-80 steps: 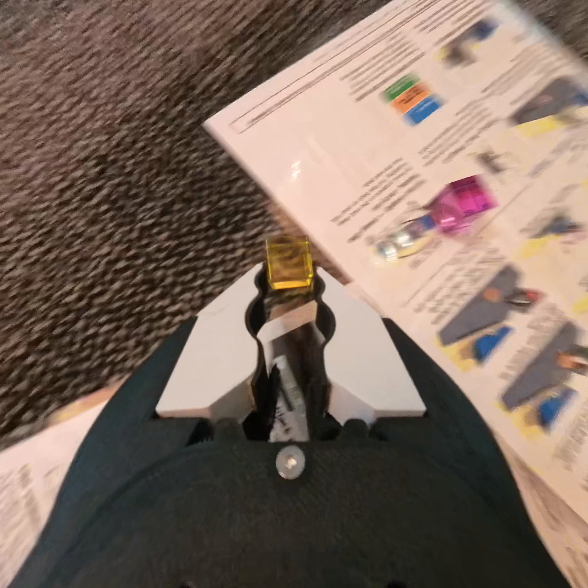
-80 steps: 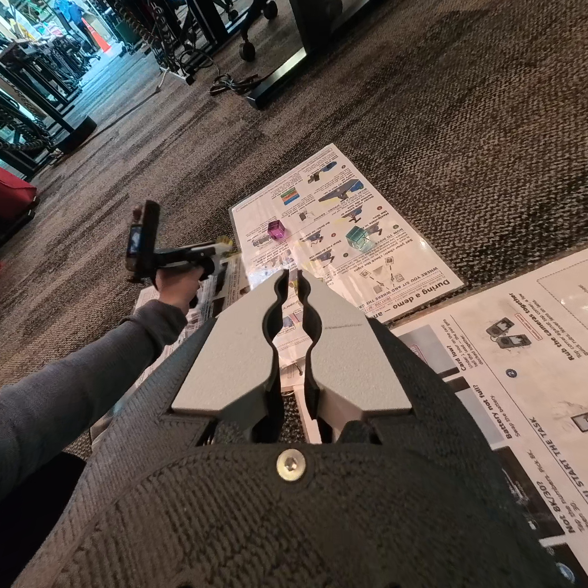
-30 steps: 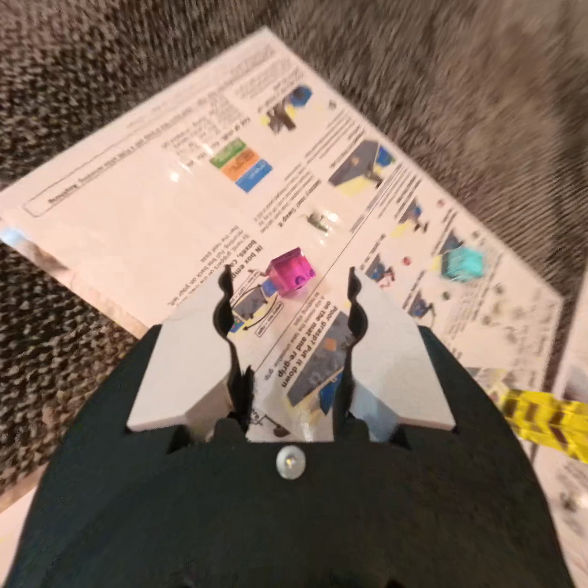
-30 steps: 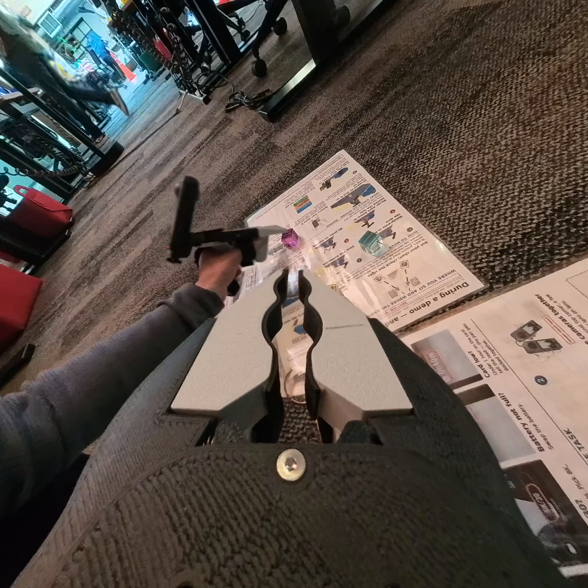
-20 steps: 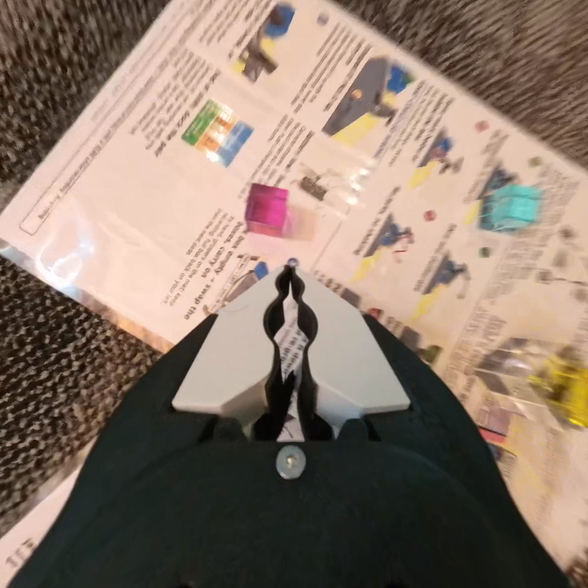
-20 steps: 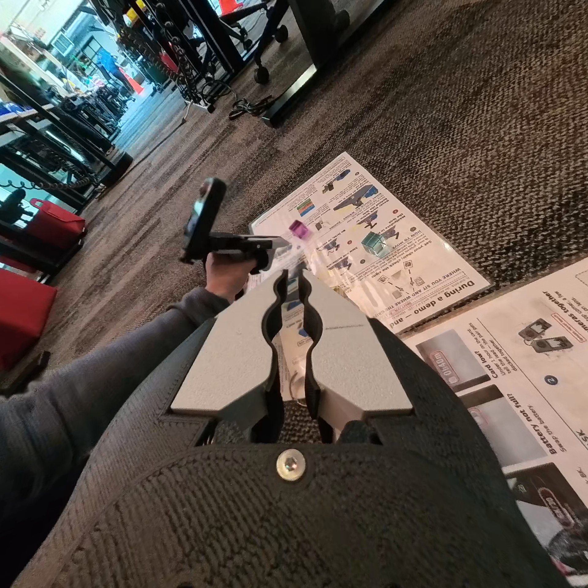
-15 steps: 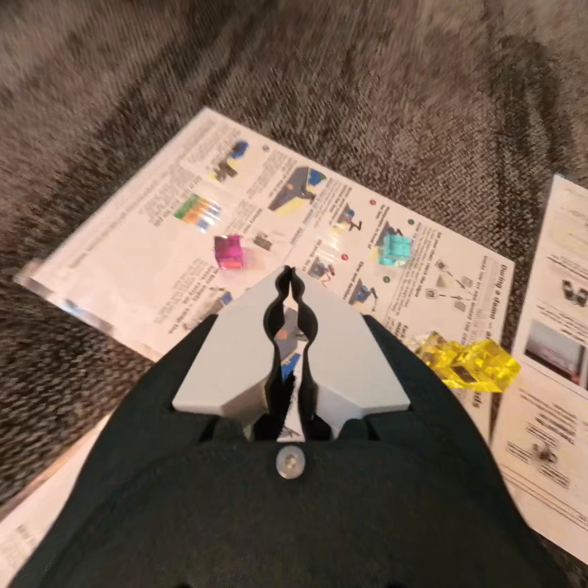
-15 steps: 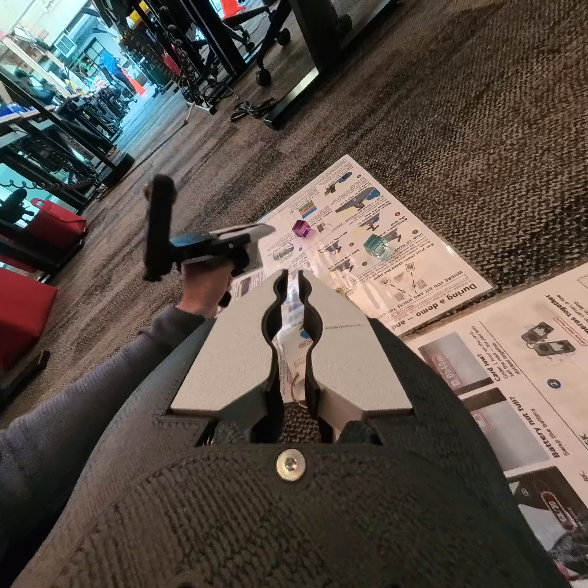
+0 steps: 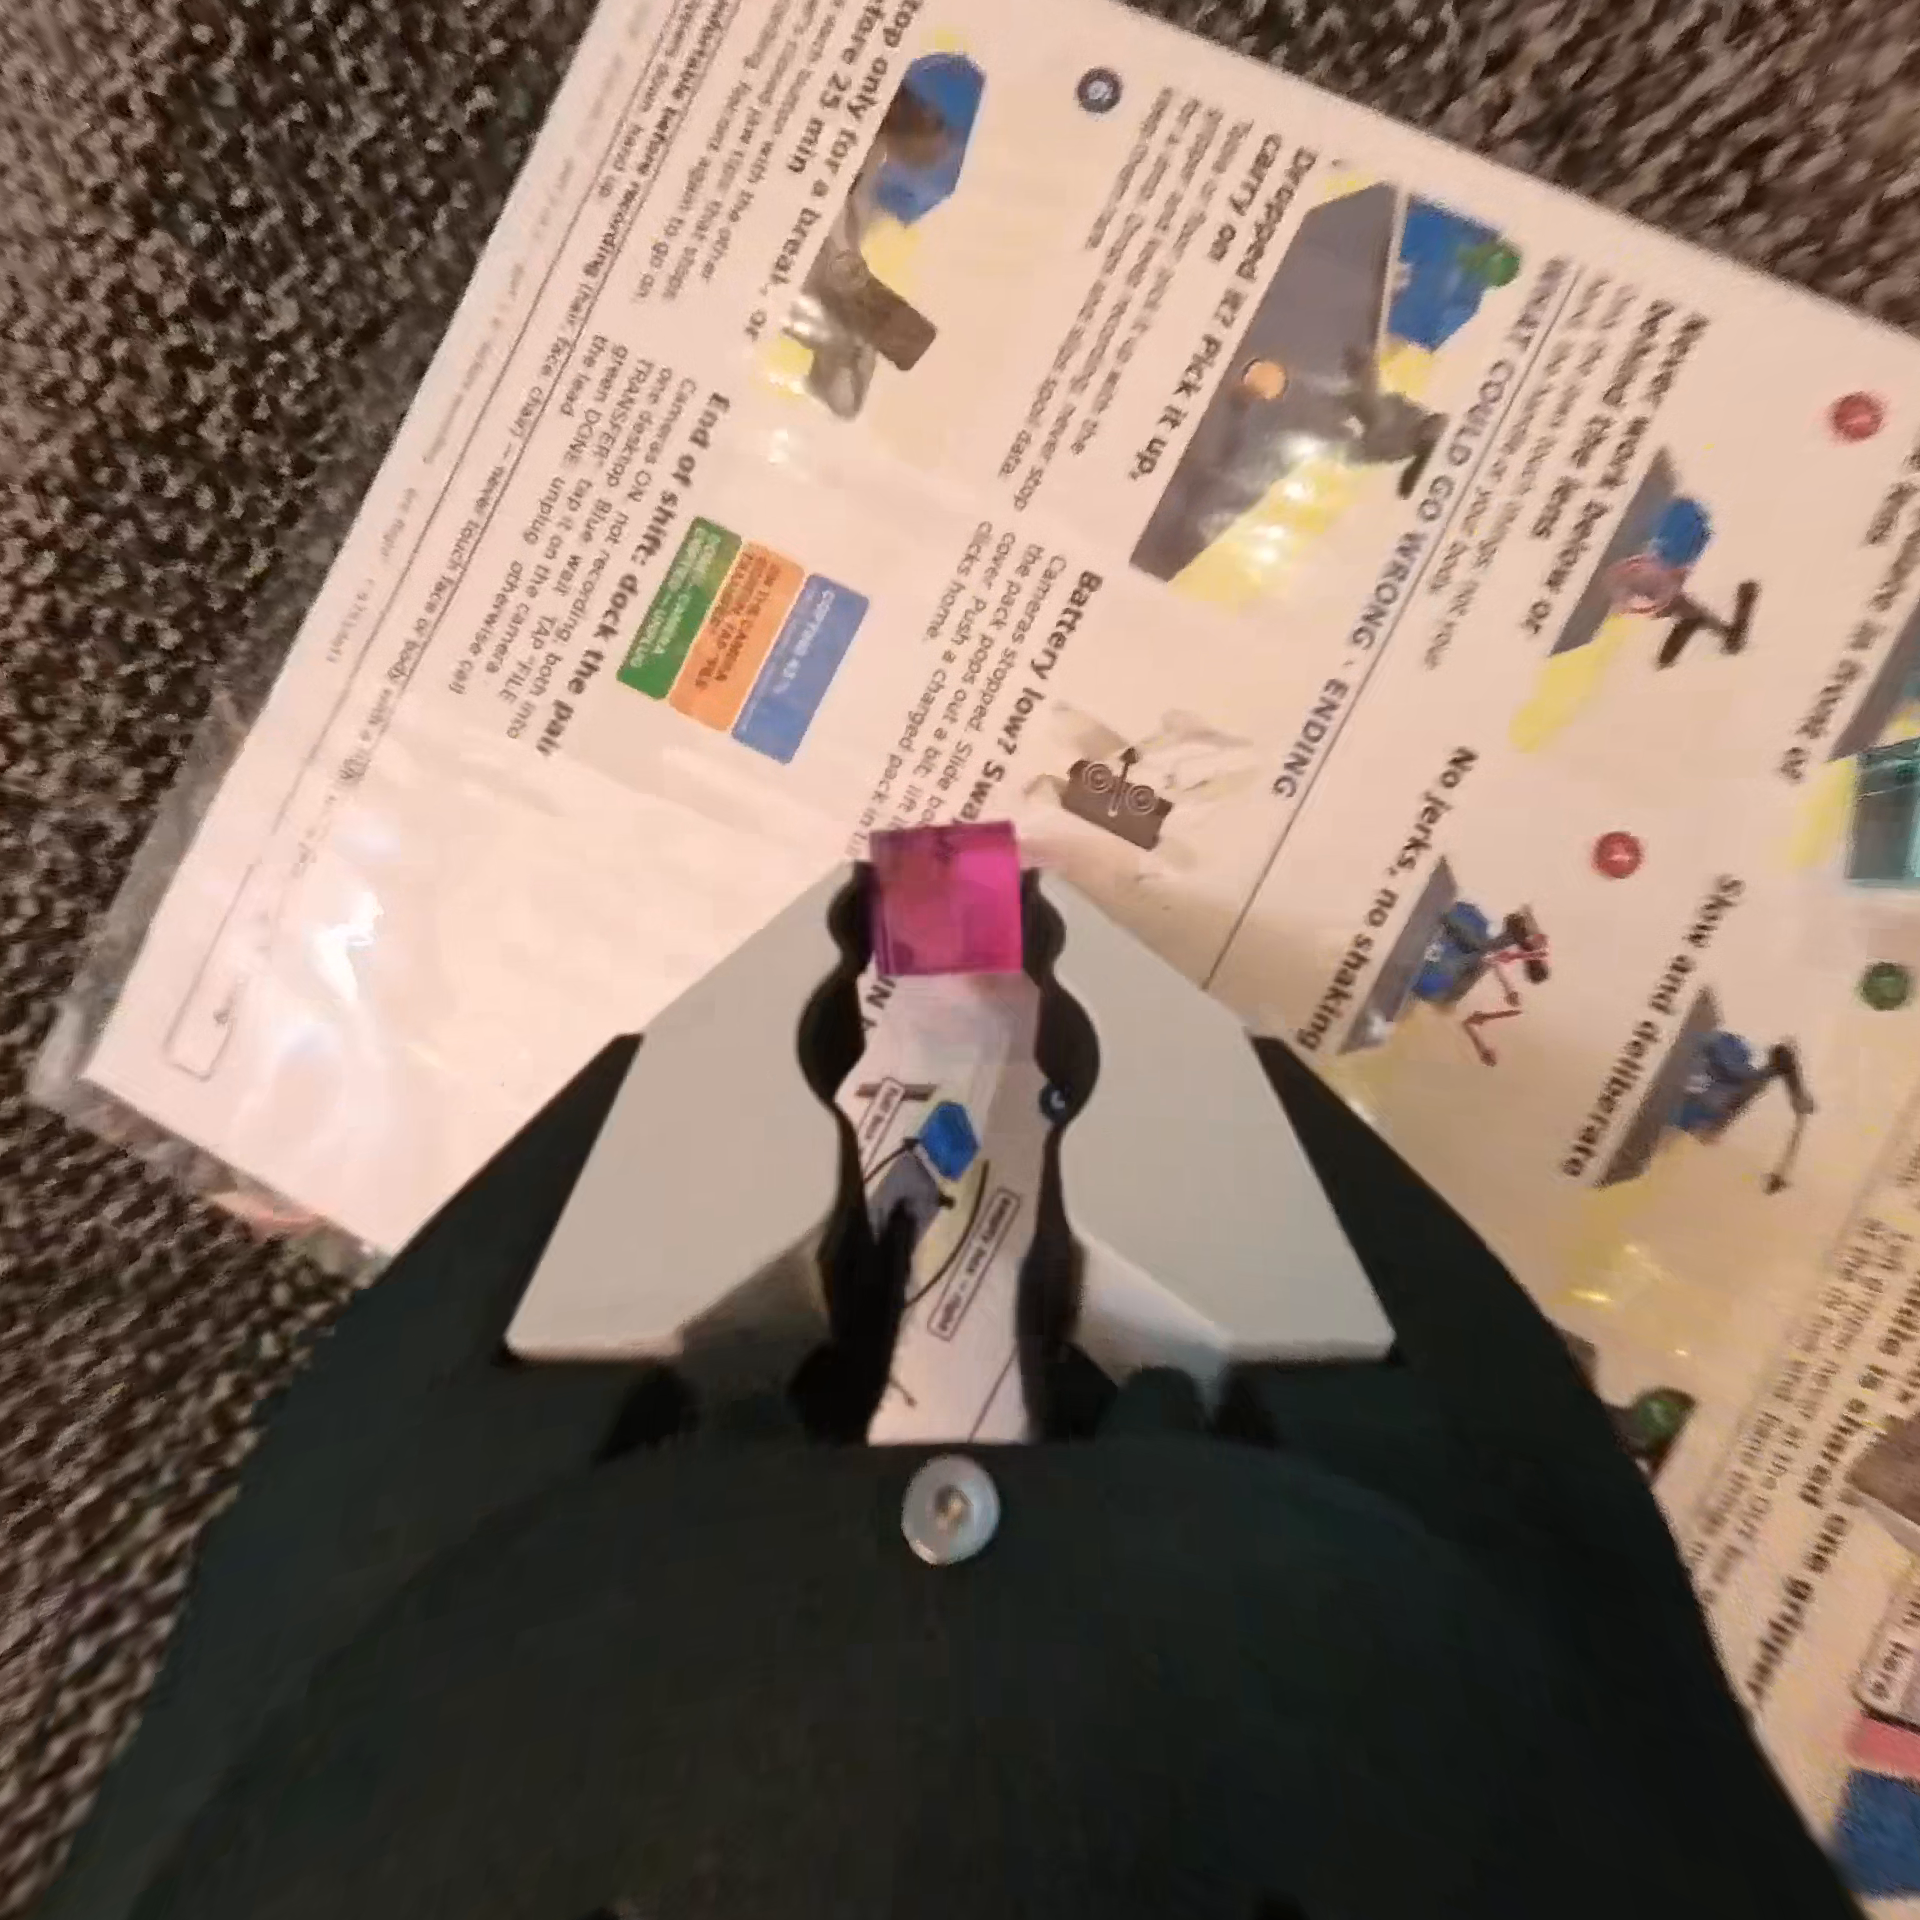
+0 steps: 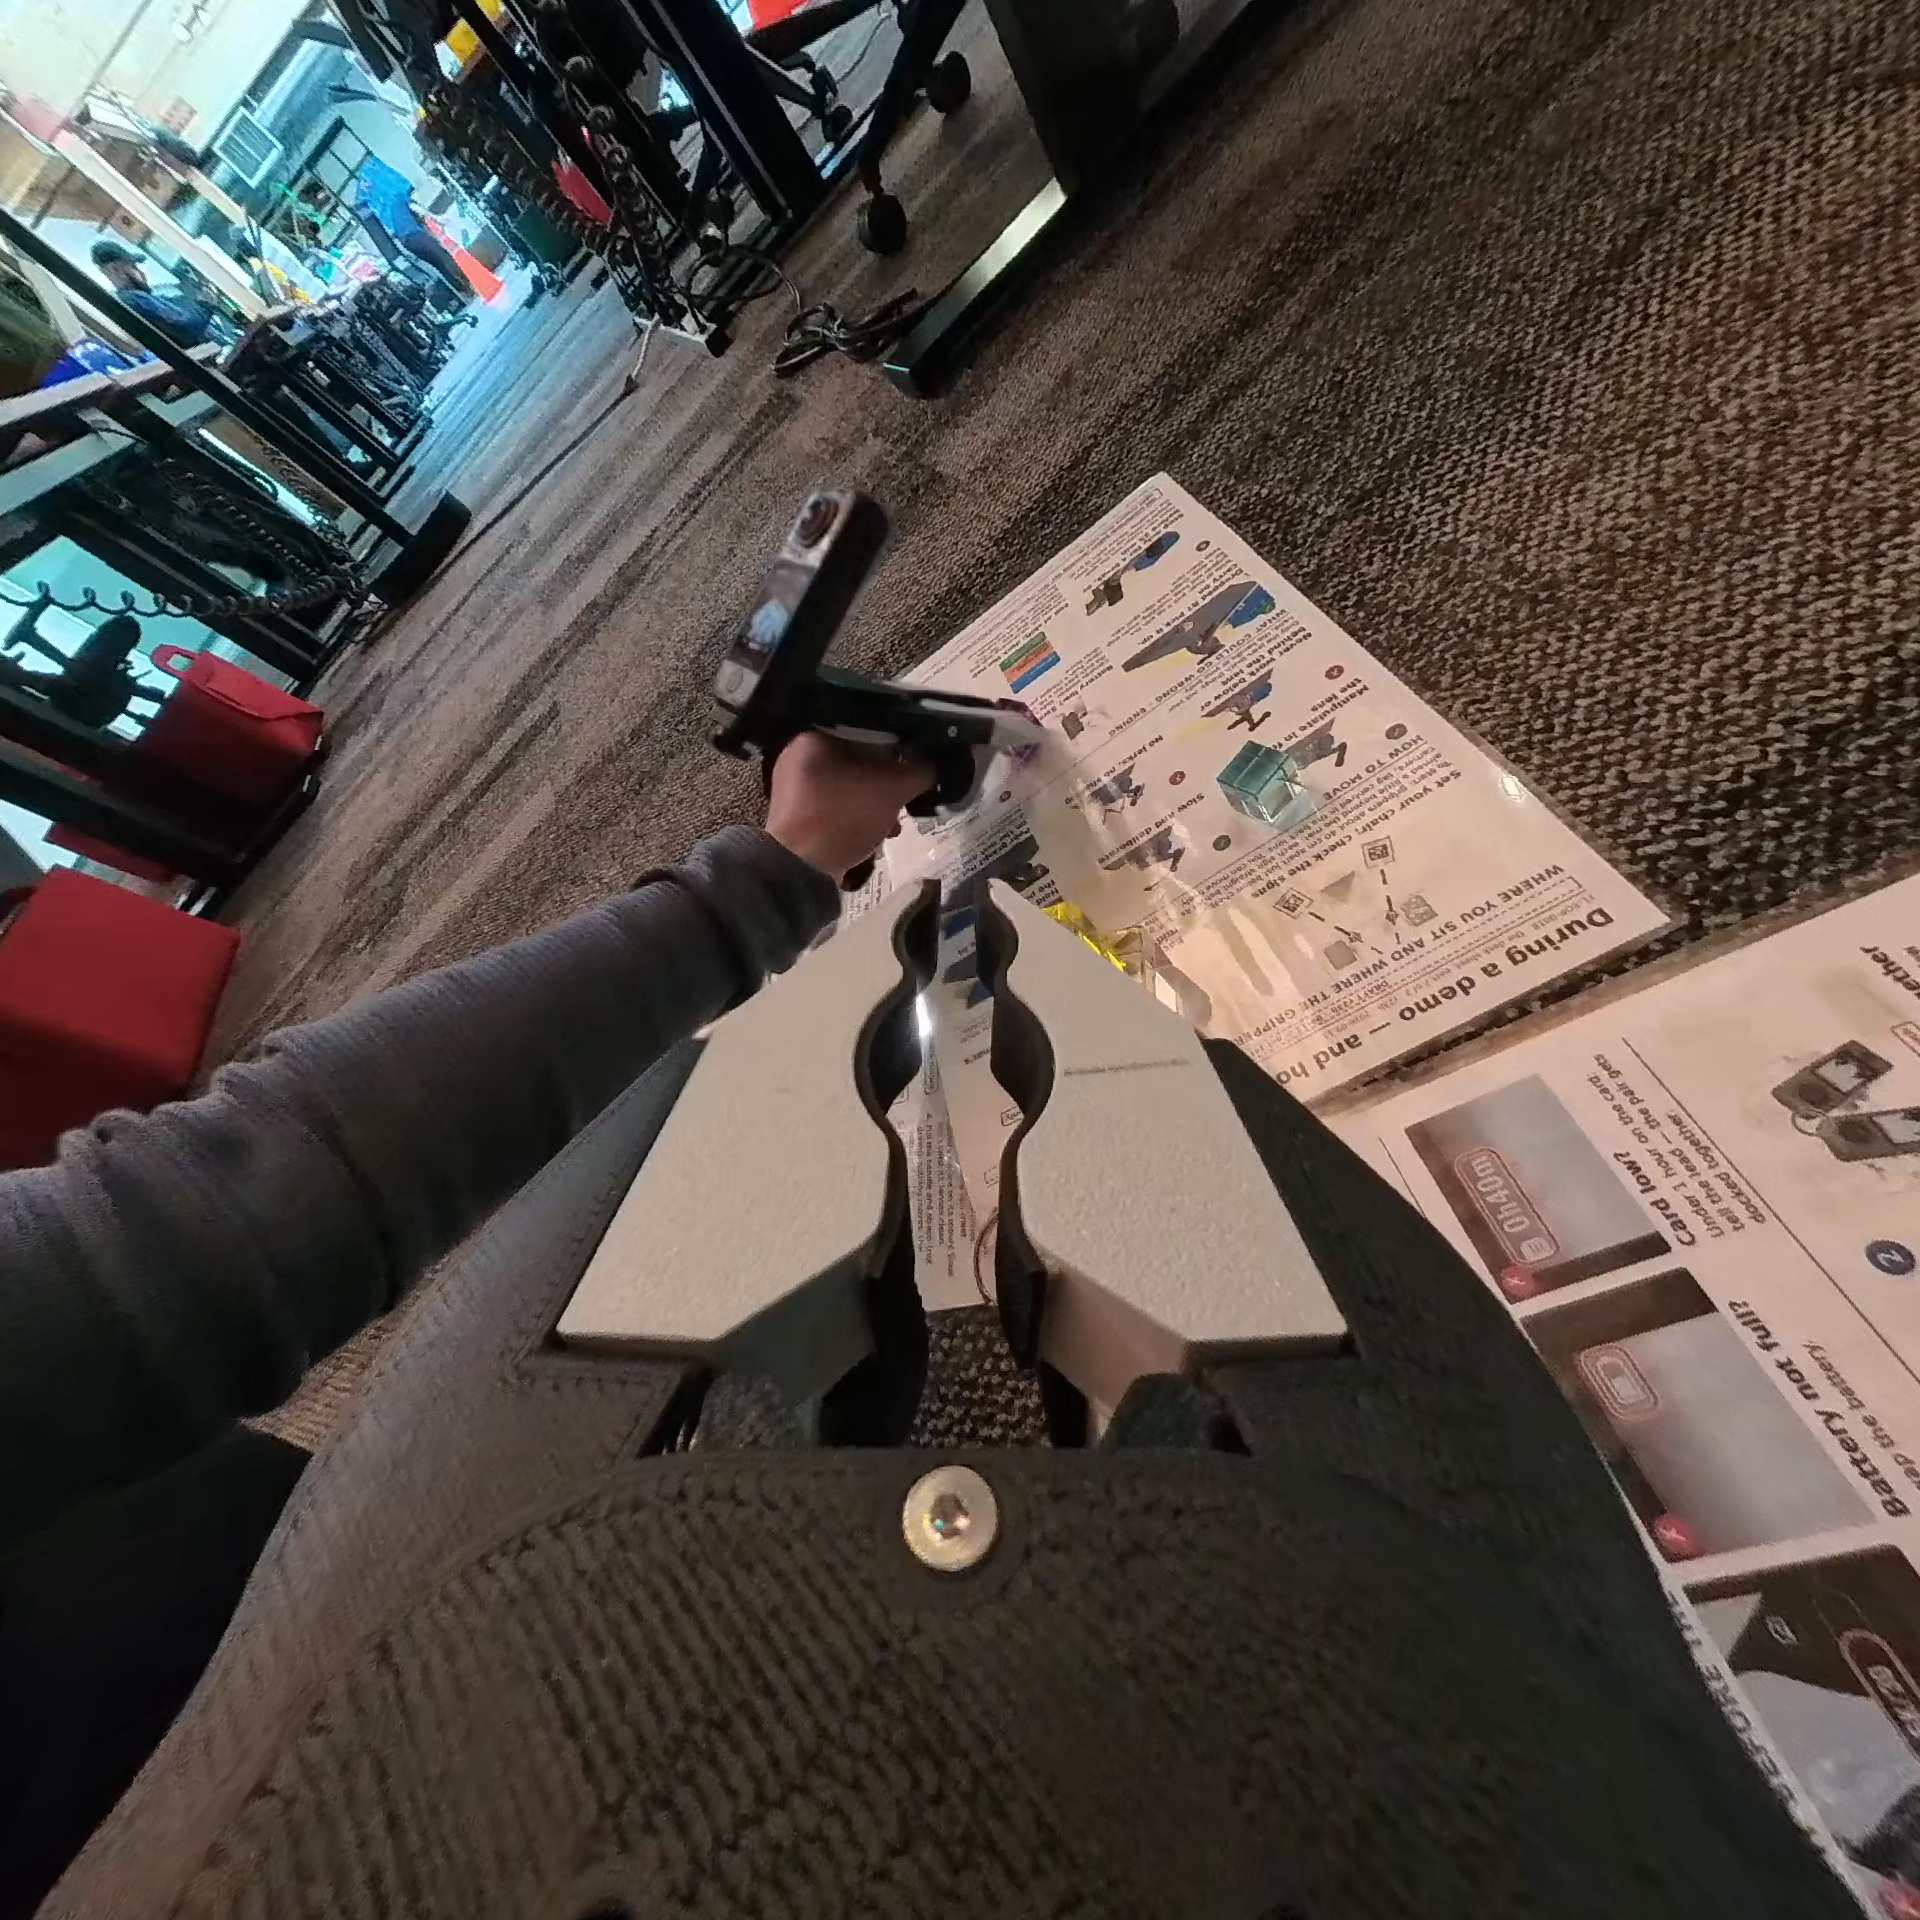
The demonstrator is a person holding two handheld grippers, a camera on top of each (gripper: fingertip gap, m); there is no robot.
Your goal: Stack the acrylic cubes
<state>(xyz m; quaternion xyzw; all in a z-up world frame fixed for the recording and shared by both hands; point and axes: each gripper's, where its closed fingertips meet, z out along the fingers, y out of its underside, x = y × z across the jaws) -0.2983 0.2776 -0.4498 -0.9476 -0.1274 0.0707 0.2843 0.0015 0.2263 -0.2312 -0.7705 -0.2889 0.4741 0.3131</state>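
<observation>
The left gripper (image 9: 943,902) is closed on a small magenta cube (image 9: 943,914), both fingertips pressed against its sides, above a laminated instruction sheet (image 9: 623,831) lying on speckled carpet (image 9: 208,312). A teal cube (image 9: 1891,810) sits on the sheet at three o'clock from the magenta one. The right gripper (image 10: 961,896) holds nothing, its fingertips nearly together with a thin slit between them. A yellow cube (image 10: 1086,925) lies just past its tips at two o'clock. A second sheet (image 10: 1714,1143) lies at four o'clock. A hand (image 10: 831,800) in a grey sleeve (image 10: 416,1091) carries the left gripper.
</observation>
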